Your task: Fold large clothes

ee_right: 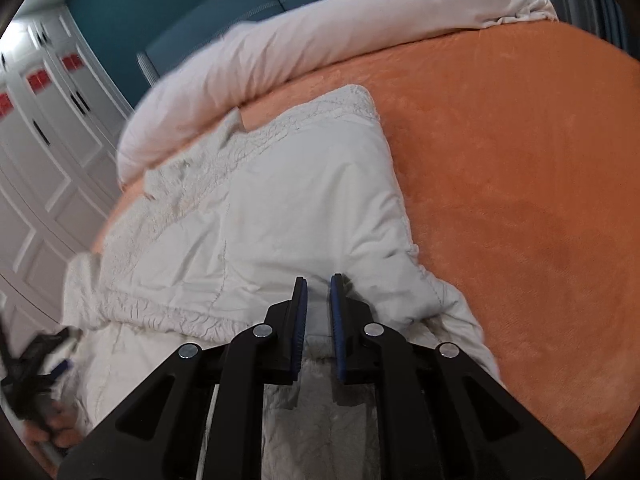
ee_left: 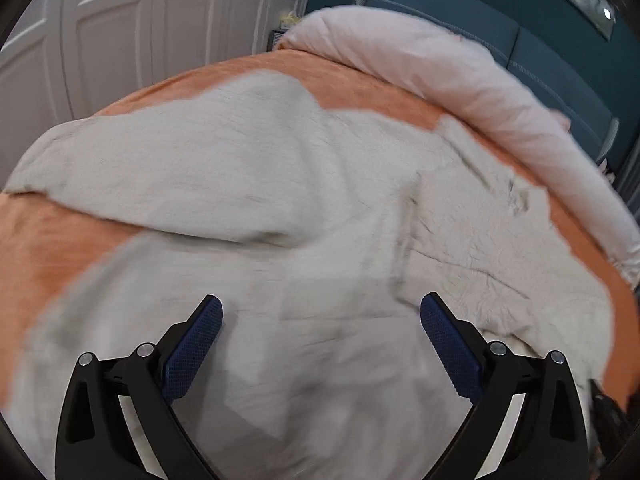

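A large off-white padded garment [ee_left: 280, 184] lies spread on a bed with an orange cover [ee_right: 520, 200], rumpled and partly doubled over itself. In the left wrist view the left hand-held gripper [ee_left: 321, 312] hangs just above the cloth with its blue-padded fingers [ee_left: 200, 340] spread wide — nothing sits between them. The near part of the fabric is blurred there, so its folds are hard to read.

In the right wrist view the right hand-held gripper [ee_right: 319, 284] has its fingers drawn close together, pinching a ridge of the garment [ee_right: 280, 208] near its lower edge — a strip of pale cloth shows in the narrow gap between the pads. The left hand-held gripper [ee_right: 40, 364] appears at the lower left edge of that view, dark and blurred.

A rolled white duvet [ee_right: 320, 36] lies along the far side of the bed, against a teal headboard [ee_left: 460, 4]. White panelled wardrobe doors [ee_left: 140, 20] stand beyond the bed.
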A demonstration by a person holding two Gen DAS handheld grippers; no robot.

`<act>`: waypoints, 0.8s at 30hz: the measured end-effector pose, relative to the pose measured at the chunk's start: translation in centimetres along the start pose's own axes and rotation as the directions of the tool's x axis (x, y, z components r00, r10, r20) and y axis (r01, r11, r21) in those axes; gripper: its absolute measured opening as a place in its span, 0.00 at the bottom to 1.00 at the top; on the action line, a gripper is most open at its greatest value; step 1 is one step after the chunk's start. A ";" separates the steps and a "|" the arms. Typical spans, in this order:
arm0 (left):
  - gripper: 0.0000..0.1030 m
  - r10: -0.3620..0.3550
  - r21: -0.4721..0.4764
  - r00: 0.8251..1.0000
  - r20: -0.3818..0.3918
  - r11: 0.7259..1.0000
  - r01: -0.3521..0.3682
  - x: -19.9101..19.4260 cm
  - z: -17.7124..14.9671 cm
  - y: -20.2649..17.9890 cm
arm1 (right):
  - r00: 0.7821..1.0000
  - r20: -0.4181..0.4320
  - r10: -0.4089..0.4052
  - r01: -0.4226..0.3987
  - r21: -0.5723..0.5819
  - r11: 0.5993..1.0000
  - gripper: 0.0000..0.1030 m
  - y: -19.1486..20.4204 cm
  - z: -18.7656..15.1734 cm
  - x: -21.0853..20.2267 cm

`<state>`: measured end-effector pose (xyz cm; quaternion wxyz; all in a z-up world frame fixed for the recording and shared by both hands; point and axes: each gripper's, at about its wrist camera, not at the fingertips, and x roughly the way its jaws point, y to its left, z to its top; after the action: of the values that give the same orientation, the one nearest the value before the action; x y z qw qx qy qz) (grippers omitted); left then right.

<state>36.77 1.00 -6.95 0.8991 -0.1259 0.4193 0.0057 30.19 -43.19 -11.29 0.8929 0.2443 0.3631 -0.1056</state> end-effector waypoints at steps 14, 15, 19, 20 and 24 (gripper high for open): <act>0.95 0.241 -0.592 0.967 -0.079 0.769 -0.240 -3.3 5.4 33.7 | 0.982 0.123 0.143 -0.101 -0.294 0.951 0.73 12.9 -13.4 -12.4; 0.94 0.199 -0.625 0.977 -0.081 0.753 -0.205 -2.8 5.5 35.3 | 0.985 0.122 0.120 -0.076 -0.315 0.946 0.74 13.3 -14.4 -11.8; 0.94 0.202 -0.580 0.978 -0.041 0.792 -0.188 -2.2 7.7 35.4 | 0.998 0.064 0.012 0.012 -0.362 0.932 0.78 14.0 -16.5 -9.3; 0.92 0.185 -0.569 0.982 -0.051 0.802 -0.180 -1.6 8.3 35.1 | 0.998 0.054 0.020 0.000 -0.358 0.934 0.79 14.1 -16.6 -9.2; 0.47 0.151 -0.520 0.987 -0.045 0.840 -0.153 -0.8 10.2 34.1 | 0.999 0.025 0.042 -0.031 -0.340 0.940 0.84 13.6 -16.5 -8.6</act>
<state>40.00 36.49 -7.58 0.8274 -0.3314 0.4117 0.1902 19.21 -22.97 -10.54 0.9292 0.0917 0.3569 -0.0286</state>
